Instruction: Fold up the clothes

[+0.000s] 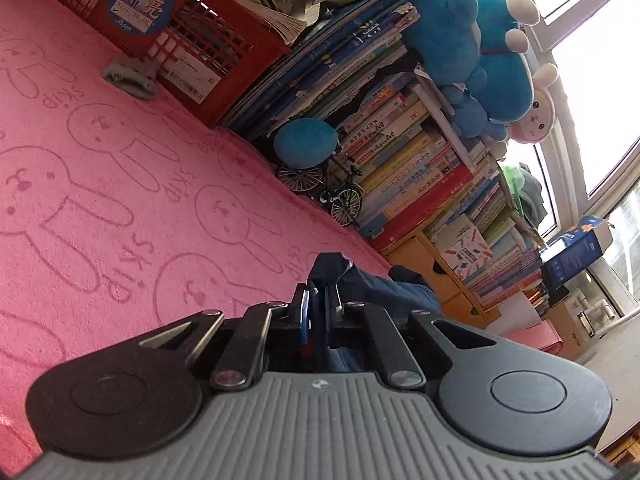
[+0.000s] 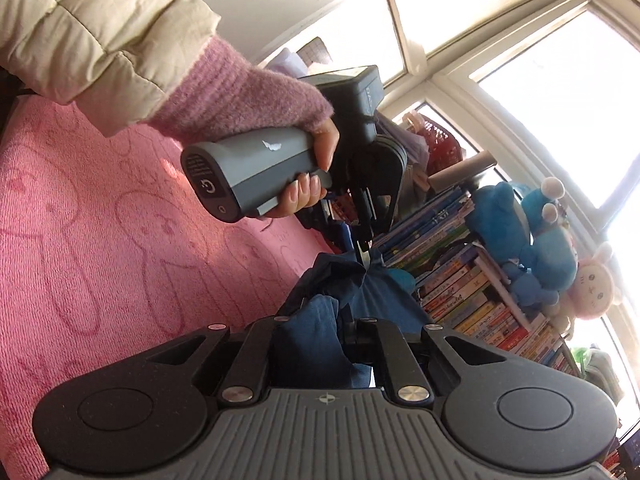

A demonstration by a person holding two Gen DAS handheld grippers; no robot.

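A dark blue garment [image 1: 380, 284] hangs between both grippers above the pink rabbit-print blanket [image 1: 100, 184]. My left gripper [image 1: 319, 300] is shut on a fold of the garment, which bunches up past the fingers. In the right wrist view, my right gripper [image 2: 340, 320] is shut on the blue garment [image 2: 316, 320], which covers the fingers. The left gripper [image 2: 365, 254] shows ahead, held by a hand in a pink cuff, pinching the far end of the garment.
A red crate [image 1: 168, 28] with papers, stacks of books [image 1: 404, 152], a small model bicycle [image 1: 328, 192] and blue plush toys [image 1: 472, 48] line the blanket's far edge. A small grey cloth [image 1: 128, 76] lies by the crate. Bright windows [image 2: 560, 100] stand behind.
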